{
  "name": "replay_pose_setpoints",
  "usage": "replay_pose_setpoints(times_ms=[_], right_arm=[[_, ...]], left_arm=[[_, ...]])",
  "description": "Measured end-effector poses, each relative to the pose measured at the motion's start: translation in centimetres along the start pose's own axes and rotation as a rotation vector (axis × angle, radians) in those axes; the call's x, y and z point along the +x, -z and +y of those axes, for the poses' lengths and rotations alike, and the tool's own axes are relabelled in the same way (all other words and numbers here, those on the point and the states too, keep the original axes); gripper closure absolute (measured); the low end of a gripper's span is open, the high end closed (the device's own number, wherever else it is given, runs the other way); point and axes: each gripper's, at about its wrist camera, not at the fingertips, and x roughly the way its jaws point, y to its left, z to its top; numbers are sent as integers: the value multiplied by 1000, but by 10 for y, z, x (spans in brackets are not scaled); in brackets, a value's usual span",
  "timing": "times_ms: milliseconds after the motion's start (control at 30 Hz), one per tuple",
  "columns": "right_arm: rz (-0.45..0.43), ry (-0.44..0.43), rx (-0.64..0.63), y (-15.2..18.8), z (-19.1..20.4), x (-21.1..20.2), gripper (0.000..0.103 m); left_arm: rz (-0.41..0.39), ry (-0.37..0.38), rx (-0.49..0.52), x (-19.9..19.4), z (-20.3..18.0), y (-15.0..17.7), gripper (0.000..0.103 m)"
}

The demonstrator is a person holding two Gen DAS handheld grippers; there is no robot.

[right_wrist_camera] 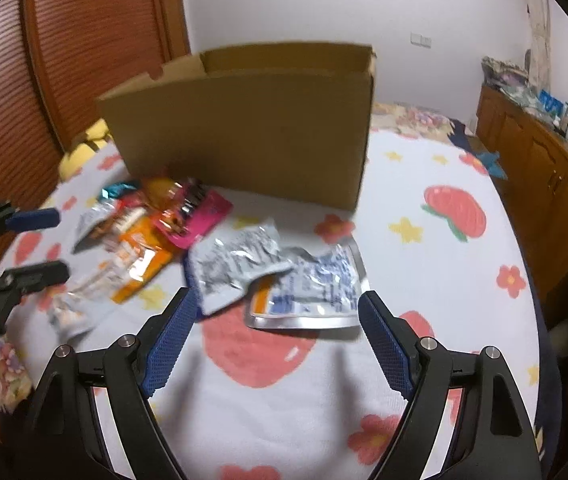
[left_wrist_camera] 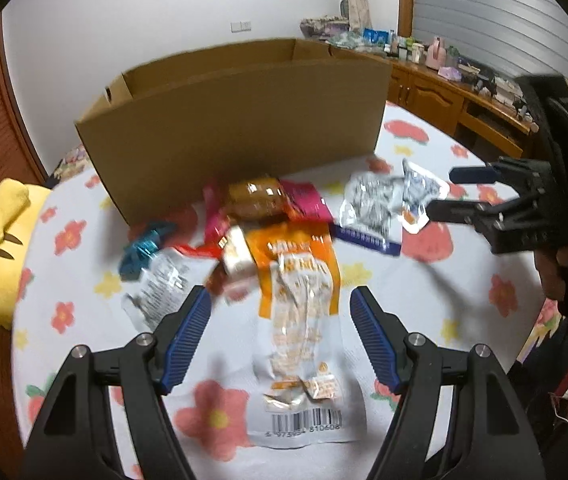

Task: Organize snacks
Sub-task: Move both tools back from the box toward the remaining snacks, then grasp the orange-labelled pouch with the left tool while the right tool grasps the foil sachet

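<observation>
The left tongs (left_wrist_camera: 277, 308) stand released, jaws apart and grasping nothing. The orange snack packet (left_wrist_camera: 298, 308) lies flat on the flowered sheet (left_wrist_camera: 424, 300), straight ahead and between the two jaws, its long axis running away from the tongs toward the cardboard box (left_wrist_camera: 235, 120), so the jaws straddle its narrow width. The right tongs (right_wrist_camera: 277, 312) are likewise released and empty, with the silver packets (right_wrist_camera: 284, 276) just ahead of their tips. Blur makes it hard to say whether either pair touches a wrapper. Each hand seems nearer its own packet.
</observation>
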Motion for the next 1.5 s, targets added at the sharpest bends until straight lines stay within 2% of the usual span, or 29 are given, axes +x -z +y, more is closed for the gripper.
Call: replay_pose_setpoints(times_ms=[133,433,500,733,867,900,967,1033,1233,1267,1500], right_arm=[[28,24,-5,-2,-6,14,18],[96,44,-20,-9,-11,40,18],[98,45,-32,-10,-11,43,15],[96,39,-60,-9,-10,44,14],[102,22,-58,-7,-13,38,25],[107,14,-58,-7,-15,35,34],[114,-24,-39,-5,-22,29,44],[116,-27,-39,0,-24,25,48],[92,-21,-18,7,-20,19,50],[92,-21,-16,7,-20,19,50],[109,-58,-15,9,-17,12,51]], left_arm=[[27,31,-4,14,-5,7,31],[80,36,11,26,-15,10,33],[84,37,9,27,-15,9,36],[96,26,-3,33,-15,6,36],[103,30,-11,40,-14,3,36],[103,32,-12,41,-13,3,36],[104,35,-18,41,-12,2,36],[104,34,-23,41,-11,2,36],[100,12,-25,43,-9,0,37],[94,12,-21,42,-9,0,50],[90,26,-5,35,-10,7,54]])
